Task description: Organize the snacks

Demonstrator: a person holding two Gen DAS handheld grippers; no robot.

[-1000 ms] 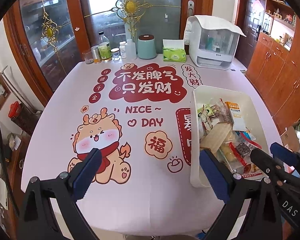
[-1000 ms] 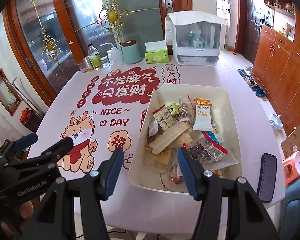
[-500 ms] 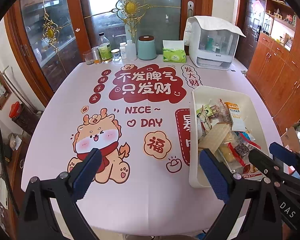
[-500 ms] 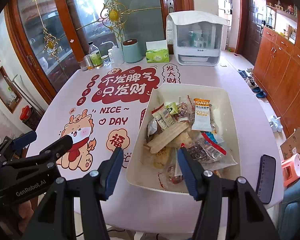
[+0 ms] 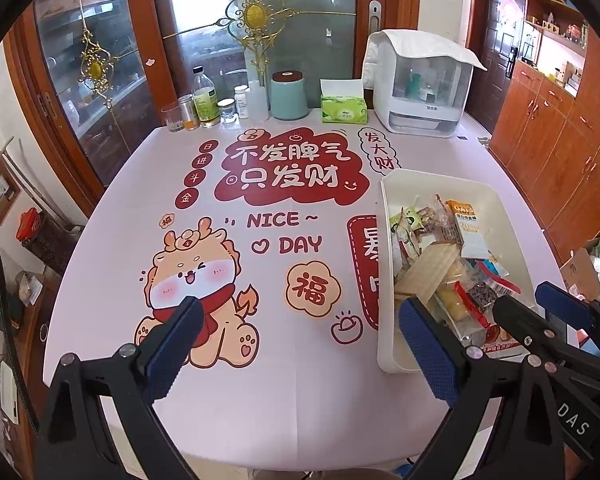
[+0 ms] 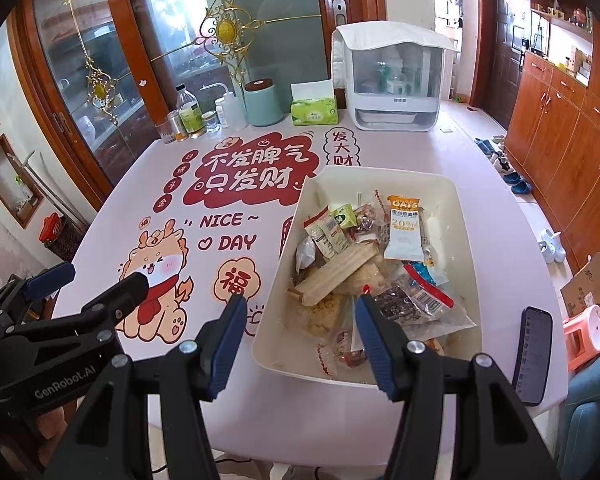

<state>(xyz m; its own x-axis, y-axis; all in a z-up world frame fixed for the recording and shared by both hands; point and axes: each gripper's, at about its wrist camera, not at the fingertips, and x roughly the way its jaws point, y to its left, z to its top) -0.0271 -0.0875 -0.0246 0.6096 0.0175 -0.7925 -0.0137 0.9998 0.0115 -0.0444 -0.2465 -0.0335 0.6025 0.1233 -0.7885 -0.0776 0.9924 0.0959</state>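
On the right half of the table (image 6: 496, 216), we see the white bin (image 6: 466, 240) heaped with snack packets (image 6: 402, 232), a pale wafer pack (image 6: 336, 272) lying across the middle. Our right gripper (image 6: 300, 316) hangs over the bin's near edge, fingers spread wide and empty. Our left gripper (image 5: 296, 332) hovers above the cartoon dragon print (image 5: 192, 280), also gaping with nothing in it, its right finger overlapping the bin's near corner. A dark phone (image 6: 534, 352) lies just right of the bin. Bottles (image 6: 188, 114), a teal canister (image 6: 264, 102), a tissue box (image 6: 314, 110) and a white cabinet (image 6: 392, 80) line the far edge.
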